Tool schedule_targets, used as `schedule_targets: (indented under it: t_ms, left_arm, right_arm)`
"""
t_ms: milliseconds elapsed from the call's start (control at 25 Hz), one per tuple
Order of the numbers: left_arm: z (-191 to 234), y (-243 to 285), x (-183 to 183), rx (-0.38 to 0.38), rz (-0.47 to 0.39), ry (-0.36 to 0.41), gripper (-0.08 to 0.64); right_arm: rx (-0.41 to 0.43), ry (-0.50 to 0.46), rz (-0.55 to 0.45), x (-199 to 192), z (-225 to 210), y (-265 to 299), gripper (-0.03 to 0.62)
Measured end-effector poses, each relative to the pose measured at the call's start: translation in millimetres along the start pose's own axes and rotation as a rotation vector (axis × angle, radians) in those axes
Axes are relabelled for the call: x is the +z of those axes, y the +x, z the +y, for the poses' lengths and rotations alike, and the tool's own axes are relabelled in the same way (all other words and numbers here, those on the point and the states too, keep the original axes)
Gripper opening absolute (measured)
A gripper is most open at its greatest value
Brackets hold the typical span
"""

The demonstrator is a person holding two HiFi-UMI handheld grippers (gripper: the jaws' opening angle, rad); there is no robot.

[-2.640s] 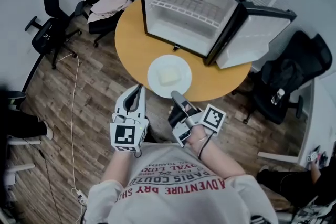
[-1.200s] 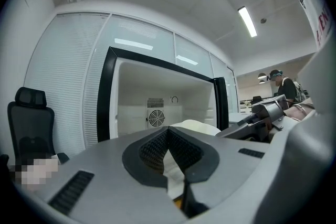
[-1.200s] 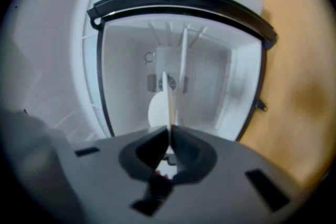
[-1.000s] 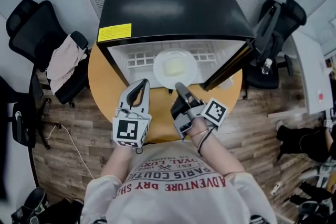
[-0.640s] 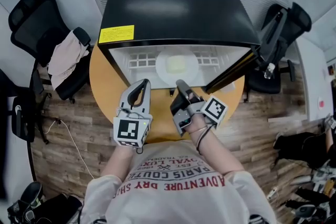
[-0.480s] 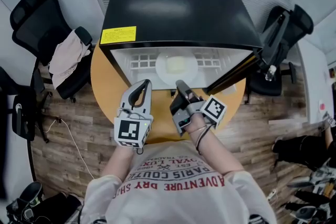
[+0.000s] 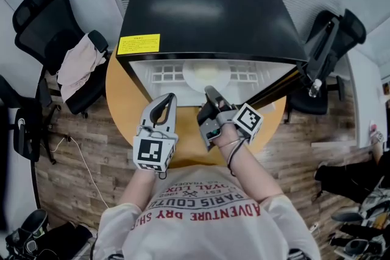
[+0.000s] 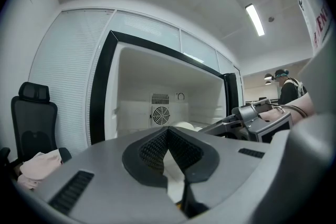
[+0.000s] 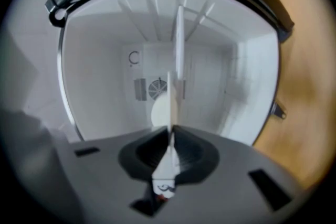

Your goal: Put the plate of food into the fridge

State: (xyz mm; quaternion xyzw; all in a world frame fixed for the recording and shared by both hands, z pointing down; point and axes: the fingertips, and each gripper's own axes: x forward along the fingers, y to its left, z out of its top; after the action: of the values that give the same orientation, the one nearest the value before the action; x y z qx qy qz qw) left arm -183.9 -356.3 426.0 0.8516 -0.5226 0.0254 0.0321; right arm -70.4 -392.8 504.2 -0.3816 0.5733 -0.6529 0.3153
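A black mini fridge [image 7: 207,9] stands on the round wooden tabletop [image 7: 119,94], reaching its far edge, and the fridge door [image 7: 271,89] is swung open at the right side. The white plate [image 7: 206,73] with a pale block of food [image 7: 206,75] is inside the fridge's open compartment, about midway across it and level with the white wire shelf [image 7: 164,73], partly under the front edge of the fridge top. The right gripper [image 7: 211,92] has its jaws clamped on the plate's near rim; in the right gripper view the plate shows edge-on as a thin white line between the pads. Whether the plate rests on the shelf cannot be told. The left gripper [image 7: 169,97] hangs just left of the right one, above the tabletop's near edge, its jaws together with nothing between them.
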Motion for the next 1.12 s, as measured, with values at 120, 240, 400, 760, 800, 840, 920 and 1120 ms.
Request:
schedule_targets:
  t_ms: [120,240,400,760,800,840,920,1120]
  left_arm:
    - [5.8,1.0,-1.8,0.017,0.006,-0.010,0.026]
    - [8.0,4.3,-3.0,0.019,0.005,0.002,0.026]
    - [5.8,8.0,-5.1,0.011,0.012,0.005,0.026]
    - [14.1,16.4,-9.0,0.021,0.026,0.004,0.026]
    - [14.7,17.0,-9.6,0.021,0.027,0.005,0.026]
    - [15.2,17.5,-10.1,0.021,0.029,0.004,0.026]
    - [15.6,18.1,-11.8,0.020,0.032,0.001,0.026]
    - [12.5,19.4,-12.8,0.012,0.038,0.004,0.026]
  right_arm:
    - [0.009,0.003,0.006,2.0,2.5,6.3,0.042]
    - [0.013,0.005,0.011,4.0,1.3,12.0,0.043]
    - [-0.007,-0.006,0.015,5.8,-5.5,19.2,0.109]
    - [-0.006,-0.038,0.026,5.4,-9.0,32.0,0.166]
    - [-0.005,-0.043,0.028,5.4,-9.0,32.7,0.169]
    - [-0.002,-0.047,0.030,5.2,-8.6,33.2,0.169]
    - [-0.001,-0.056,0.033,4.8,-8.1,33.4,0.169]
    - [-0.008,-0.088,0.033,3.9,-4.7,31.3,0.169]
